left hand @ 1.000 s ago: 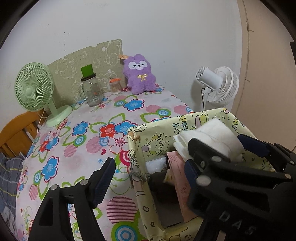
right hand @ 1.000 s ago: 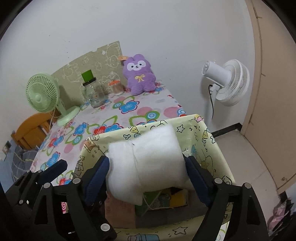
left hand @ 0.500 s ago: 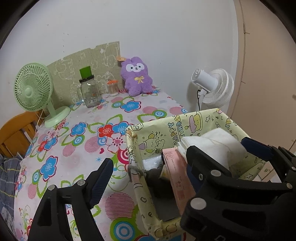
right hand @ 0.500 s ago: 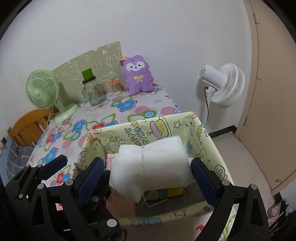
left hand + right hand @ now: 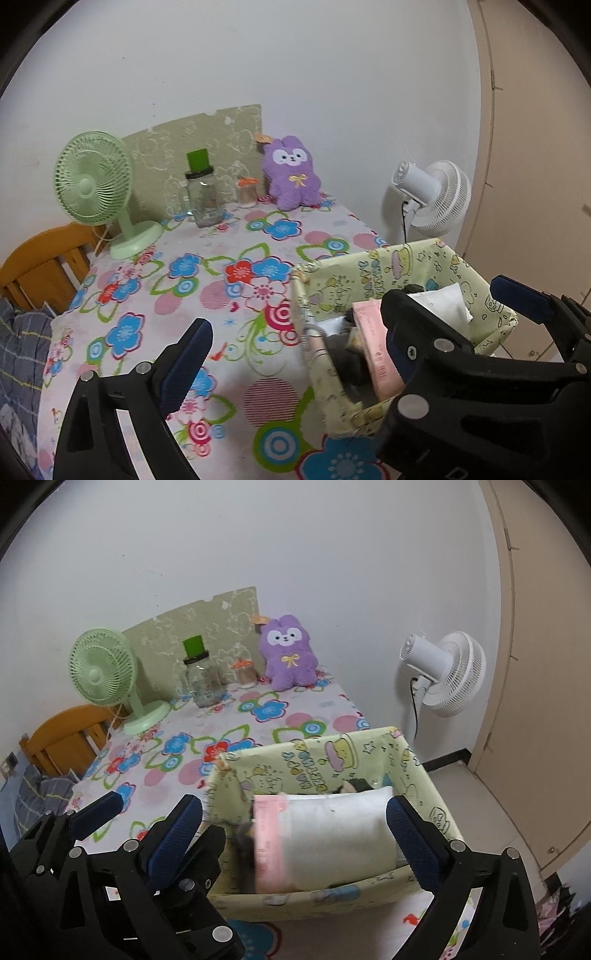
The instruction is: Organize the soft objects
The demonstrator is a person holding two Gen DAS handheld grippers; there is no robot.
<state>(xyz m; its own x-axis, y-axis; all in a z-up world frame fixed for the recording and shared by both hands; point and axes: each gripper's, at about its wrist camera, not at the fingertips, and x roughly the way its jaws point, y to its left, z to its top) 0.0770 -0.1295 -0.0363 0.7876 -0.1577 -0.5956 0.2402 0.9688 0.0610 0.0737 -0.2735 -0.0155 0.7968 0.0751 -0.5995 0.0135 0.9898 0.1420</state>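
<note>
A white soft bundle [image 5: 332,834] lies in the yellow-green cartoon-print fabric box [image 5: 314,760], beside a pink pack [image 5: 267,842]. My right gripper [image 5: 295,805] hovers over the box with its jaws opening; the bundle sits low between them and the left pad stands well clear of it. In the left wrist view the bundle [image 5: 447,306] and pink pack [image 5: 373,339] show inside the box [image 5: 388,269]. My left gripper [image 5: 295,314] straddles the box's left corner, jaws opening, gripping nothing. A purple plush rabbit [image 5: 291,173] sits against the far wall.
The floral tablecloth [image 5: 184,277] carries a green desk fan [image 5: 92,177], a glass jar [image 5: 203,195] and a small orange-lidded pot [image 5: 247,192] at the back. A white fan [image 5: 450,672] stands off the right edge. A wooden chair [image 5: 37,266] is at left.
The white bundle has dropped from between the right gripper's pads into the box. Both grippers have drawn back and upward, and their jaws have widened.
</note>
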